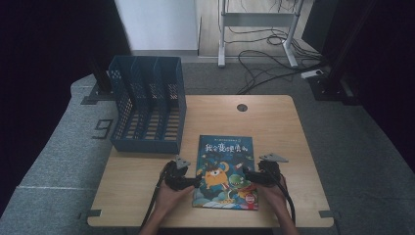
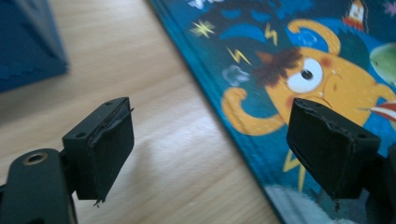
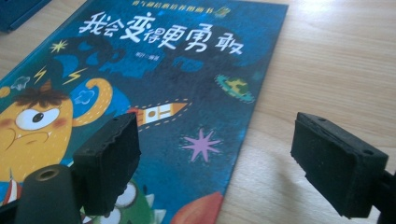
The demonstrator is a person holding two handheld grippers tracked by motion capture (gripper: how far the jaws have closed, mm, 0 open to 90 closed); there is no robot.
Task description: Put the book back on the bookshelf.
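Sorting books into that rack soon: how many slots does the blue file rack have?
3. The blue file rack stands at the table's far left corner, its slots side by side: left, middle, right. All look empty, though the walls hide parts of them.

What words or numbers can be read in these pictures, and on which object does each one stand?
"我会变得更勇敢": title on the book cover.
"9": large mark on the grey floor left of the table.
Small yellow line above the title, and small print under it: too blurred to read.
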